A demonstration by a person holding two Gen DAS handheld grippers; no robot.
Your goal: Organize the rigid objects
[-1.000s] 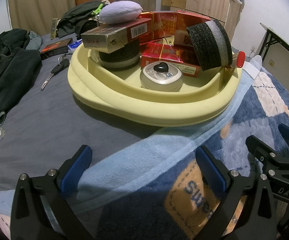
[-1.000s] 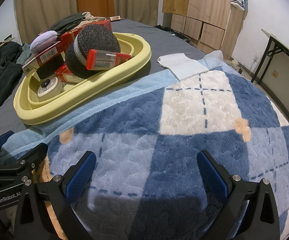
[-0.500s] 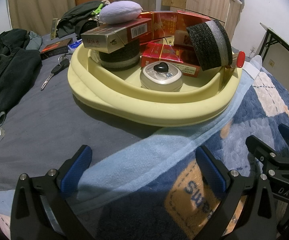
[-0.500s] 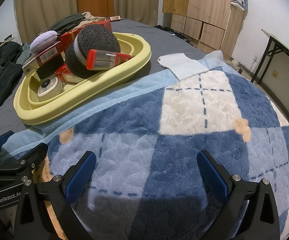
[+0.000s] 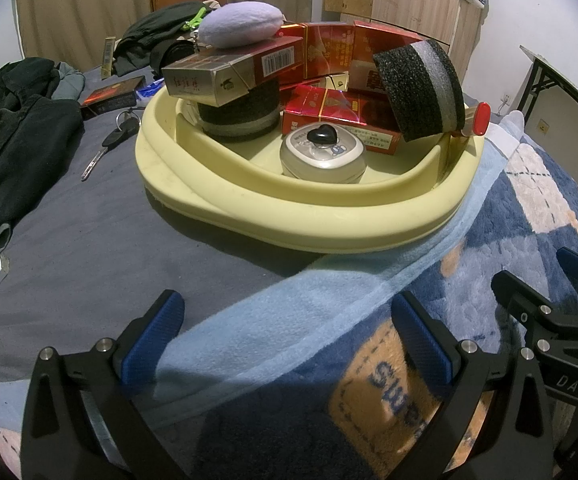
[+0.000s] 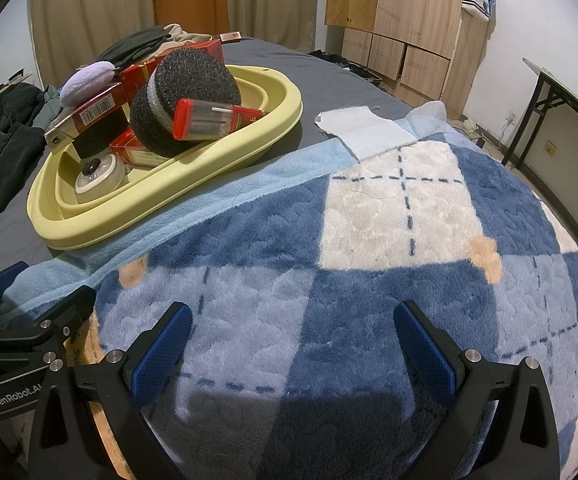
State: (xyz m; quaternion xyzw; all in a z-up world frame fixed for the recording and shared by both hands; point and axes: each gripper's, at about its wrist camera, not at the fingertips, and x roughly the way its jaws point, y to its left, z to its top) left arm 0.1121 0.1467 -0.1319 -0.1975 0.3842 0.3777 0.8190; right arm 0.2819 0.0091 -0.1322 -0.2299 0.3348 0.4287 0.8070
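Off to the far left of the left claw [image 5: 285, 344] lie dark clothes [image 5: 13, 128] and a key [image 5: 107, 146] on the grey sheet [image 5: 73, 248]; neither is touched. Both claws rest low over the plaid blanket [image 6: 369, 240], jaws spread wide and holding nothing, the right claw [image 6: 293, 344] just to the right of the other. The things to sort sit in the yellow basin [image 5: 329, 224], straight ahead of the left claw and ahead and to the left of the right one, so I judge the left hand the nearer. Inside, from left to right: a long cigarette carton [image 5: 233, 74] lies crosswise on a dark foam ring [image 5: 241, 116] with a pale padded pouch [image 5: 243, 30] on top; a round tin [image 5: 323, 156] sits nearest the front wall; red boxes [image 5: 341, 116] stack behind it; a foam roll [image 5: 419, 88] leans tilted, and a red-capped tube [image 6: 213, 120] lies along the right rim, cap toward the claws. A straight reach forward over the front rim looks enough for the tin.
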